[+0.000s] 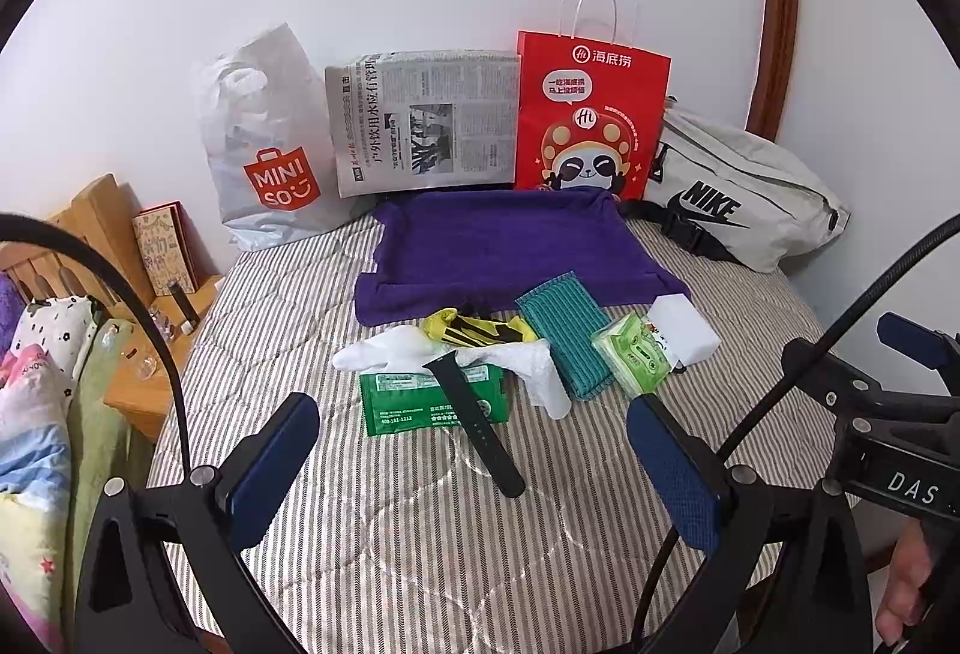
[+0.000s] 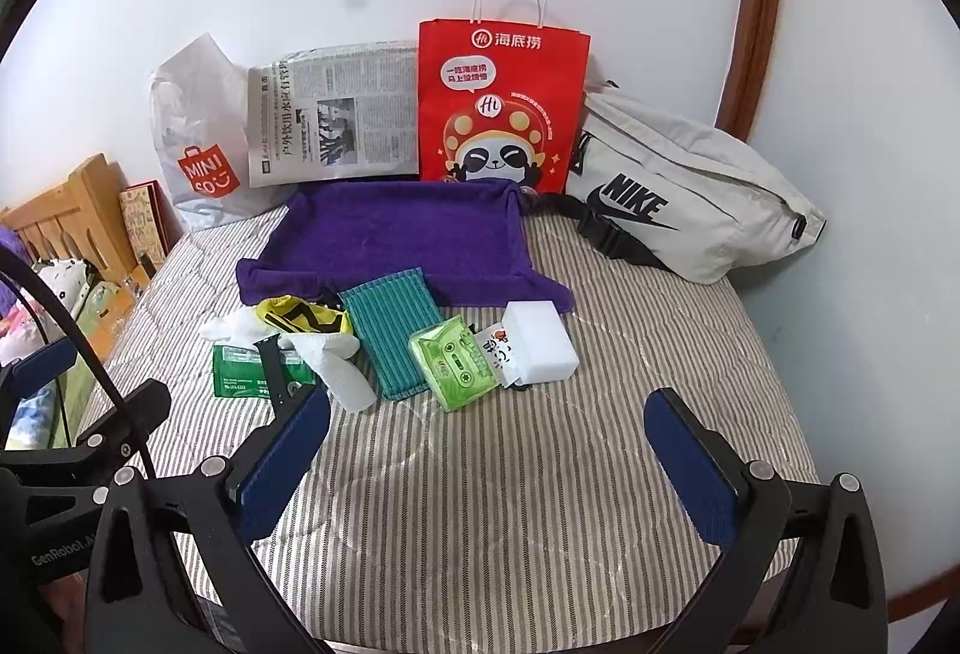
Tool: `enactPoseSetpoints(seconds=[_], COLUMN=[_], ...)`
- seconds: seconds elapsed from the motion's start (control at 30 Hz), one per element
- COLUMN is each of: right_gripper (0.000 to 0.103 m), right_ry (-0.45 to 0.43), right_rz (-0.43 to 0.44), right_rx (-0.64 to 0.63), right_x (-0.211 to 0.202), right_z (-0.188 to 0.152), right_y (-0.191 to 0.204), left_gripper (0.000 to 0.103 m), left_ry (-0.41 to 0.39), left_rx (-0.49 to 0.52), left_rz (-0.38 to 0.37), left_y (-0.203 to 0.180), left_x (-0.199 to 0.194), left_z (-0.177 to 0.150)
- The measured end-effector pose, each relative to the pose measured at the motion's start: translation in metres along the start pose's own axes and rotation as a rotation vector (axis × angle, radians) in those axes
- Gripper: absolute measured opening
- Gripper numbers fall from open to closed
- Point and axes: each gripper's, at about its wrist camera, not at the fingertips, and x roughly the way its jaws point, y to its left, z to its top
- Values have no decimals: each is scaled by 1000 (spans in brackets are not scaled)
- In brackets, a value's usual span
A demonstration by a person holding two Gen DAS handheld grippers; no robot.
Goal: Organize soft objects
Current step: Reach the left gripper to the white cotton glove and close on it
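A purple towel (image 1: pixel 510 246) (image 2: pixel 402 234) lies spread on the striped bed. In front of it lies a cluster: white socks (image 1: pixel 540 372) (image 2: pixel 342 378), a yellow-black sock (image 1: pixel 474 333) (image 2: pixel 303 321), a teal cloth (image 1: pixel 564 336) (image 2: pixel 393 330), a light green tissue pack (image 1: pixel 633 357) (image 2: pixel 459 360), a white sponge block (image 1: pixel 684 330) (image 2: pixel 540 339), a dark green wipes pack (image 1: pixel 414 402) (image 2: pixel 240 372) and a black watch strap (image 1: pixel 474 420) (image 2: pixel 273 366) across it. My left gripper (image 1: pixel 474 465) and right gripper (image 2: pixel 489 465) are both open and empty, short of the cluster.
Against the wall stand a Miniso plastic bag (image 1: pixel 264 144), a newspaper (image 1: pixel 426 120), a red paper bag (image 1: pixel 591 114) and a grey Nike bag (image 1: pixel 744 192). A wooden bedside stand (image 1: pixel 150 306) with small items is at left. The right gripper's body (image 1: pixel 888 414) shows at right.
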Motion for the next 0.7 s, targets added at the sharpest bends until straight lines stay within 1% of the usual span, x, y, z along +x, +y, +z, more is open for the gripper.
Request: enactPoseSetpoints(seconds=[0.17, 0.33, 0.43, 0.5, 0.63, 0.7], right_gripper=[103, 103, 103, 103, 103, 103], right_ry=[4, 29, 49, 60, 88, 98], right_rz=[8, 7, 6, 8, 14, 19], right_rx=[-2, 14, 26, 34, 43, 40], right_x=[7, 23, 34, 41, 59, 66], right_z=[2, 3, 2, 2, 1, 0], right_y=[-3, -9, -15, -18, -22, -23], left_gripper=[103, 103, 103, 103, 97, 97], left_ry=[10, 24, 58, 98, 172, 192], left_rx=[-8, -31, -39, -48, -85, -100], left_rz=[-5, -24, -19, 7, 40, 54], left_y=[13, 28, 39, 46, 66, 75], left_x=[0, 17, 40, 61, 99, 115], left_z=[4, 7, 3, -4, -18, -23])
